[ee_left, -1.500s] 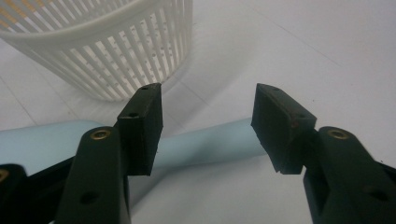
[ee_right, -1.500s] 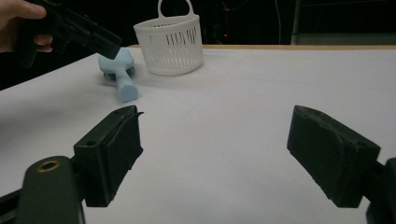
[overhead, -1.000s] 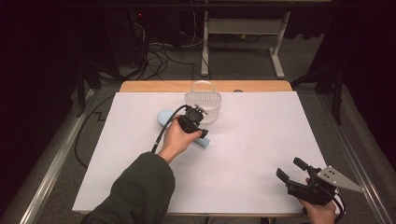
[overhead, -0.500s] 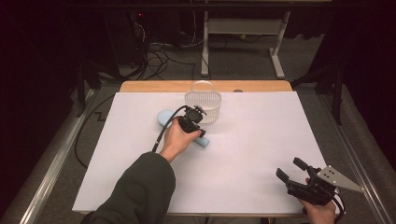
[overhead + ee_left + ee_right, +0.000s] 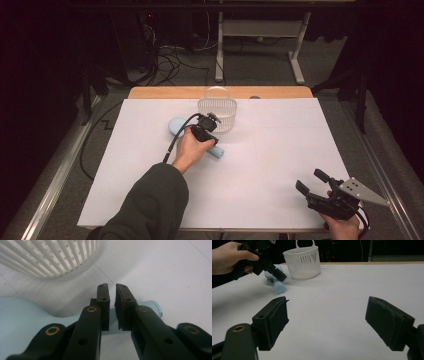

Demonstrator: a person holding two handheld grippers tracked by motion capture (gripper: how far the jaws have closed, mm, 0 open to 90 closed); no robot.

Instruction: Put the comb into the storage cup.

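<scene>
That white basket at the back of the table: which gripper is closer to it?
The left. The left gripper sits right beside the white basket, over a pale blue object. The right gripper hangs far off at the table's near right corner.

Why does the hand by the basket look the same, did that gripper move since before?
No. The left gripper sits beside the white basket as before; its fingers have just been closing around the light blue thing.

One white slatted basket (image 5: 217,114), one pale blue handled object (image 5: 176,126), two handheld grippers, one table (image 5: 280,150)
</scene>
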